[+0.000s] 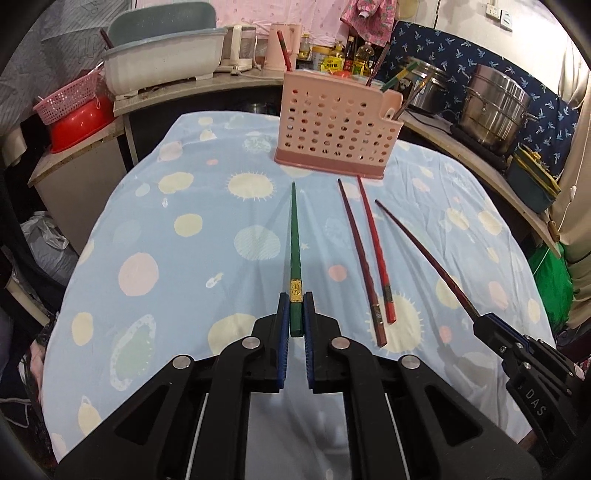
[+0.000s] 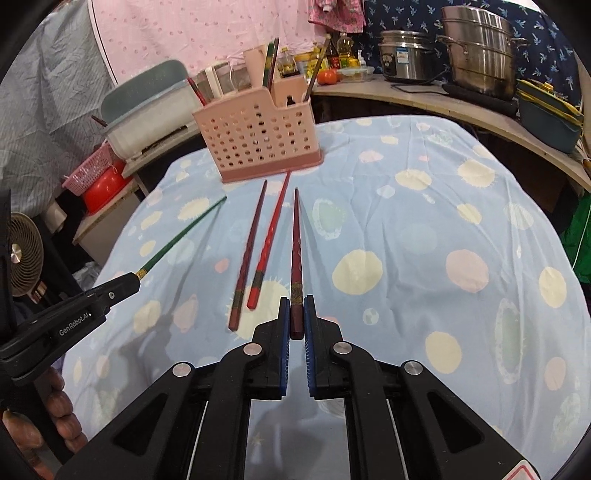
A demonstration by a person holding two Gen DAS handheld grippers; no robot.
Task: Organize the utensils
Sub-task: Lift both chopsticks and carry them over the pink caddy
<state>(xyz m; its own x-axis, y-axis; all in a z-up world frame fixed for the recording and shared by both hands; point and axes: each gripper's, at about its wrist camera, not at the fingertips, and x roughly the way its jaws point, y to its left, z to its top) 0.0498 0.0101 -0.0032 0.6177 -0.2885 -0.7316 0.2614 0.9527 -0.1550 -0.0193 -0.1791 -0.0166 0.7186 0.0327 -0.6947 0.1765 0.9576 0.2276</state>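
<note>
The lower parts of the chopsticks standing in the pink holder [image 1: 334, 125] are hidden behind its perforated wall, so their number stays uncertain. The butt of the green chopstick [image 1: 294, 236] is partly covered by the left gripper's [image 1: 296, 314] pads. The labels on the bottles [image 1: 341, 55] behind are too small to read. The hand [image 2: 55, 410] under the left gripper is cut by the picture's edge.

Pink dotted curtain [image 2: 207, 33], curved wooden counter [image 2: 461, 107], blue patterned cloth [image 1: 443, 48] on wall behind
</note>
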